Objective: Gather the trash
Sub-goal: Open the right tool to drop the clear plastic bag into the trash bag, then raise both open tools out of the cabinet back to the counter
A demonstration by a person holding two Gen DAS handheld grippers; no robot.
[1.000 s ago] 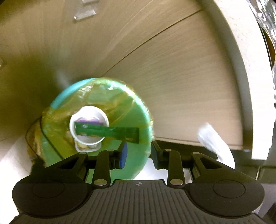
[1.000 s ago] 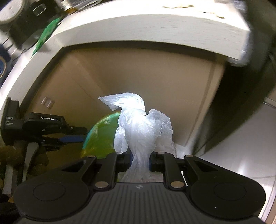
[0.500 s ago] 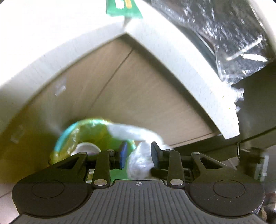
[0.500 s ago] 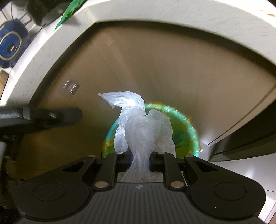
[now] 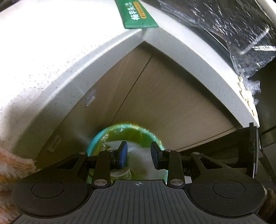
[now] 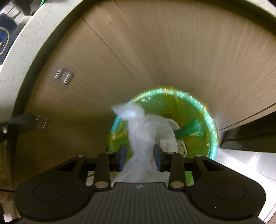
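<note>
The right gripper w/ jaws just opening has the crumpled white plastic bag loose between them, above the green-lined trash bin at mid-frame. The left gripper is open w/ nothing in it. A green packet sits on the counter corner, top of frame.

Bin mouth open from above, white plastic bag crowding its near side, countertop edge overhanging, cabinet doors close behind

Matt woodgrain cabinet, speckled countertop (stone-like), crinkled glossy bin liner
</note>
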